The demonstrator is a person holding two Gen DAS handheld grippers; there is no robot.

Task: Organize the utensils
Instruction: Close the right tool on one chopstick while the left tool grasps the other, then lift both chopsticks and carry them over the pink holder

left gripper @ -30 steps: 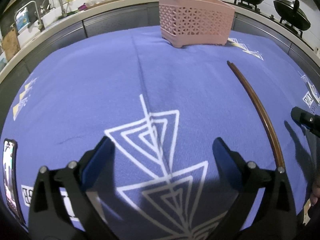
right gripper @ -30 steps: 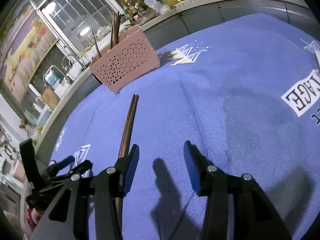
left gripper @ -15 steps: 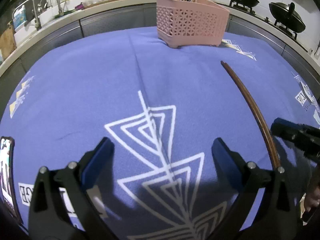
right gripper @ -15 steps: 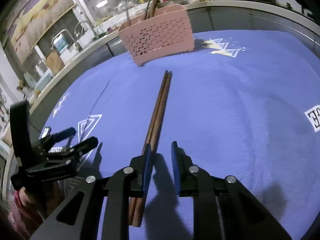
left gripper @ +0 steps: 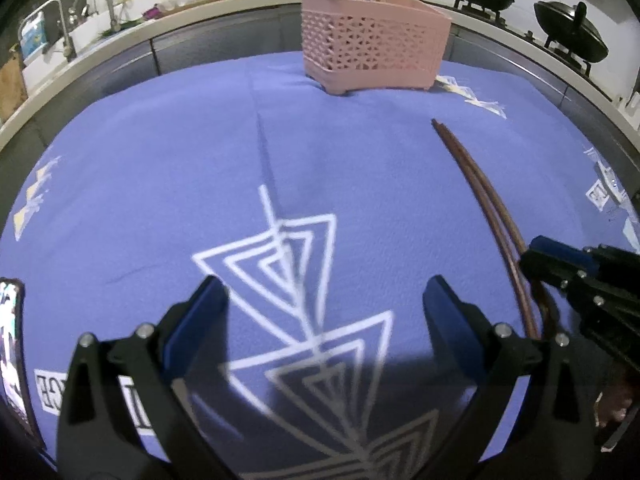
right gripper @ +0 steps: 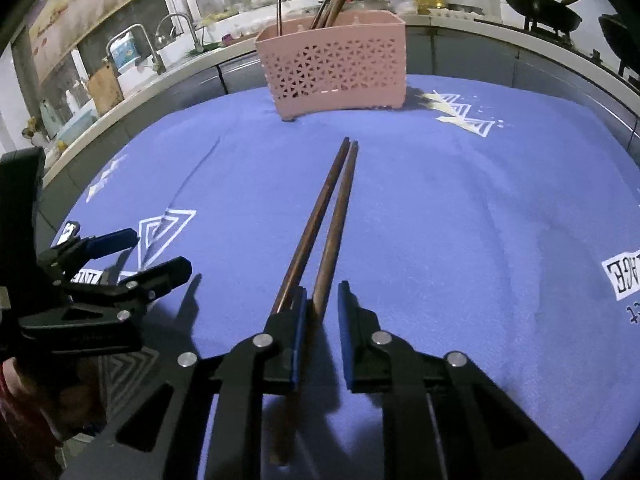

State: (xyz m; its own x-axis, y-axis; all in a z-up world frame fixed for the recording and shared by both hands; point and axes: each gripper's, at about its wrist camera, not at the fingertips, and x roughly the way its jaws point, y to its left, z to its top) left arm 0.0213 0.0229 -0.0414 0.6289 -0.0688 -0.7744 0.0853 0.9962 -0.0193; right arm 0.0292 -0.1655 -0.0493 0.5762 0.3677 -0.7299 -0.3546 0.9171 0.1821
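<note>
A pair of brown chopsticks lies on the blue cloth, tips toward a pink utensil basket that holds several sticks. My right gripper has its jaws narrowed around the chopsticks' near ends: one stick sits between the fingers, the other runs along or under the left finger. I cannot tell whether they are clamped. In the left wrist view my left gripper is open and empty over the cloth's white triangle pattern; the chopsticks and the right gripper show at right, the basket at the back.
A counter with a sink and tap curves behind the table. Woks sit on a stove at the back right. A phone lies at the cloth's left edge. The left gripper shows at left in the right wrist view.
My right gripper moved left onto the chopsticks' near ends and narrowed its jaws around them. The left gripper stayed open and nearly still.
</note>
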